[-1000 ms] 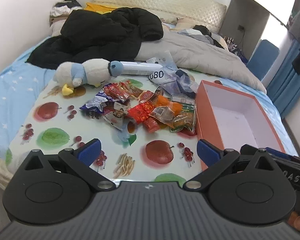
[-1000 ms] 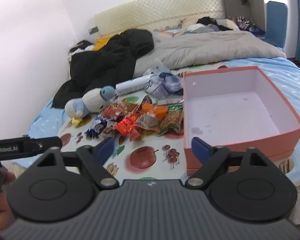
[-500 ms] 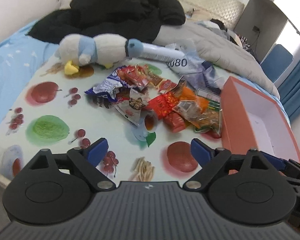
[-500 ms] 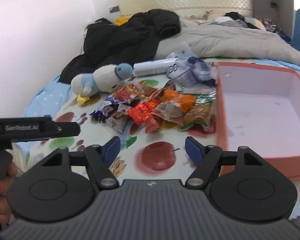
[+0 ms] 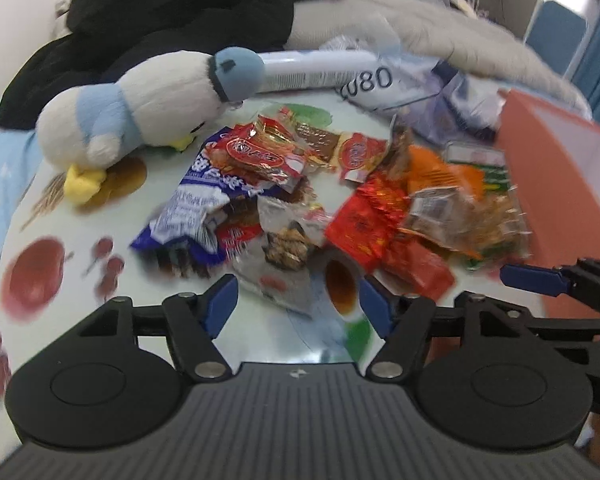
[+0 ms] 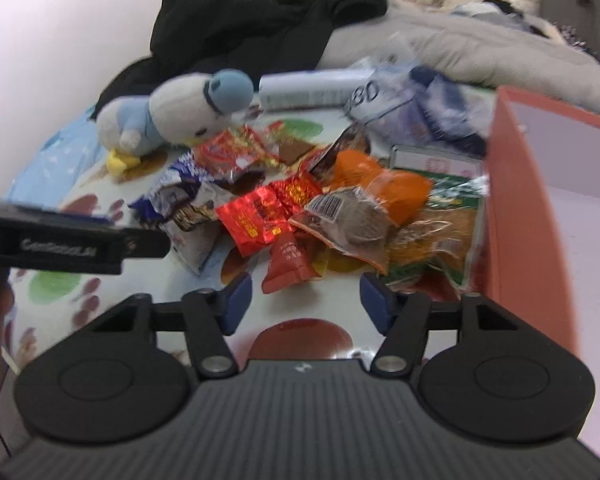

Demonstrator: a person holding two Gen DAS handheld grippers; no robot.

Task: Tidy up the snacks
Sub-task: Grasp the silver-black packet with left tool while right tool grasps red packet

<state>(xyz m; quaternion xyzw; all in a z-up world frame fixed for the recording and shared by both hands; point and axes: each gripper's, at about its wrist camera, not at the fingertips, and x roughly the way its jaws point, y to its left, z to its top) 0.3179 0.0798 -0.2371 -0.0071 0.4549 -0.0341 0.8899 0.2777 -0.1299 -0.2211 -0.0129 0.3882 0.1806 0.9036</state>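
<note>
A loose heap of crinkled snack packets [image 5: 340,208] in red, orange, blue and silver wrappers lies on the fruit-print cloth, just beside the open orange box [image 6: 548,216] with a pale interior.

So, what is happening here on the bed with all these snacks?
A person holds two grippers over a heap of wrapped snacks on a fruit-printed mat. The left hand-held gripper and the right hand-held gripper are both open, close to the heap, and hold nothing. The orange cardboard box beside the heap looks empty as far as visible. No snack is packed yet.
</note>
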